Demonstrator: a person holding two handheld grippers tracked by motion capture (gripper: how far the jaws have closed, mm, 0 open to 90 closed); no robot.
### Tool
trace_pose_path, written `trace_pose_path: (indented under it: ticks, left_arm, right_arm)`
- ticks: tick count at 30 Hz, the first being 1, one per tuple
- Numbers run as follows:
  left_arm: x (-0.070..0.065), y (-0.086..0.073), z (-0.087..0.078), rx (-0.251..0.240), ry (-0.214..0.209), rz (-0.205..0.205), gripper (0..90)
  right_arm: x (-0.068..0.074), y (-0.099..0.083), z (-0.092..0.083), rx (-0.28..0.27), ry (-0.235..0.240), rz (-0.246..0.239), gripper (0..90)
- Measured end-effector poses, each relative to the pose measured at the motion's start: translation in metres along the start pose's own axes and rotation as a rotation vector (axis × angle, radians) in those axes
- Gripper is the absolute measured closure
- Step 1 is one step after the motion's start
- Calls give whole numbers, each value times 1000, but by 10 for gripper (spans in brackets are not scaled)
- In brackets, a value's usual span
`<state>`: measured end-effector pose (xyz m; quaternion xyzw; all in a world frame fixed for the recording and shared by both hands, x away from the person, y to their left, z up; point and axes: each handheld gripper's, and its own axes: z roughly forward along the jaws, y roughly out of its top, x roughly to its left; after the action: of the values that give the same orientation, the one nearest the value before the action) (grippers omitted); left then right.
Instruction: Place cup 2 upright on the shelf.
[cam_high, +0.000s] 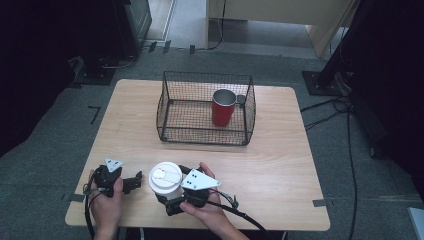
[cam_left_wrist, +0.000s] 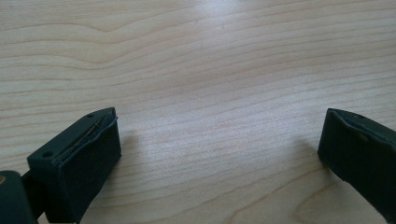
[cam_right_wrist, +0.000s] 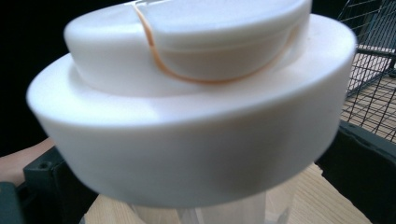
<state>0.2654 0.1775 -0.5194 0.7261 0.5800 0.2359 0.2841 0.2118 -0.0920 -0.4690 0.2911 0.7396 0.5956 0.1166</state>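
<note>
The pale wooden table (cam_high: 280, 150) lay bare along its near edge, where I worked; the black wire-mesh basket (cam_high: 206, 108) stood toward the far side of it, with a red metal-lined cup (cam_high: 223, 107) upright inside, at the basket's right.

The thing I had in hand was a clear plastic cup with a wide white flip-top lid (cam_high: 165, 177); it stood well on the near side of the basket, close to the table's front edge. My right gripper (cam_high: 172, 197) had its jaws on either side of the clear body below the lid (cam_right_wrist: 187, 107); I judged them clamped on it, though the lid hid the contact in the right gripper view.

I judged the cup light and thin-walled, likely to flex or slip under a hard squeeze; the lid's overhang would have stopped it sliding down through the jaws; so the hold belonged just beneath that rim, firm but gentle, with the cup kept upright.

My left gripper (cam_high: 131, 184) rested just left of the cup, its jaws wide apart over bare wood (cam_left_wrist: 219, 93), holding nothing.
</note>
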Motion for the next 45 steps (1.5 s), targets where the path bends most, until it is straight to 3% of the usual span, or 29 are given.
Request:
trace_pose_path:
  ticks: [11, 16, 34, 45]
  left_arm:
    - [0, 0, 0, 0, 0, 0, 0]
    - [0, 0, 0, 0, 0, 0, 0]
    - [0, 0, 0, 0, 0, 0, 0]
    - [0, 0, 0, -1, 0, -2, 0]
  right_arm:
    - [0, 0, 7, 12, -6, -7, 1]
    - [3, 1, 5, -18, -12, -21, 141]
    - [-5, 7, -2, -54, -50, -14, 158]
    - [-13, 21, -10, -103, -86, -19, 159]
